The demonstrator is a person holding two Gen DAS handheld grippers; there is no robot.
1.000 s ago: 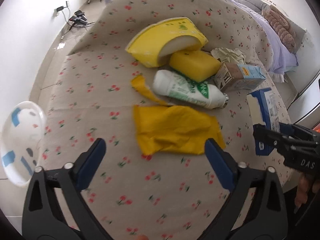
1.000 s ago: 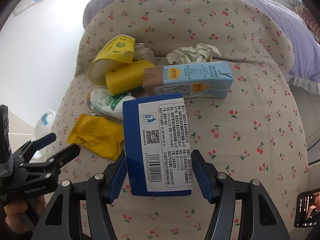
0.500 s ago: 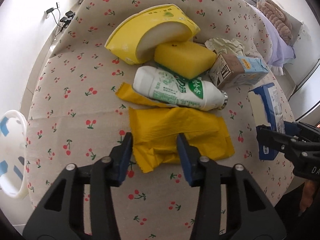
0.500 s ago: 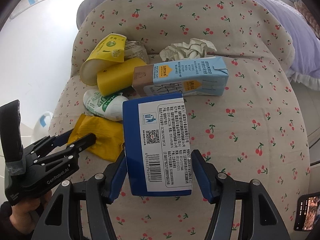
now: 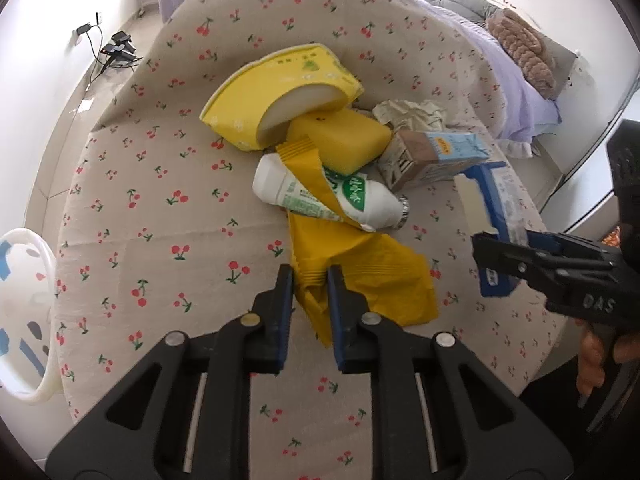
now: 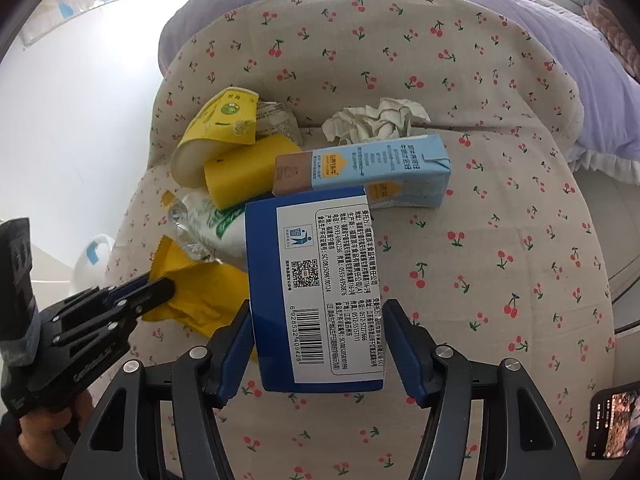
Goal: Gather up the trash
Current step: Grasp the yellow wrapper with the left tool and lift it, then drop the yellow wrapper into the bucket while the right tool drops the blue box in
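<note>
Between the left hand-held gripper's (image 5: 310, 280) closing jaws: bunched edge of yellow wrapper (image 5: 372, 276), far end draped over the white bottle (image 5: 328, 196). Lift slowly so the bottle isn't dragged. Right hand-held gripper (image 6: 318, 336) clamps the blue box (image 6: 316, 288).

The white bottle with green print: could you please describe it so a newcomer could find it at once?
On the cherry-print cloth, look at the litter pile in the middle. The white bottle lies on its side just in front of the yellow sponge block, with a strip of the yellow wrapper draped across it. It is the only white, green-printed item there.
</note>
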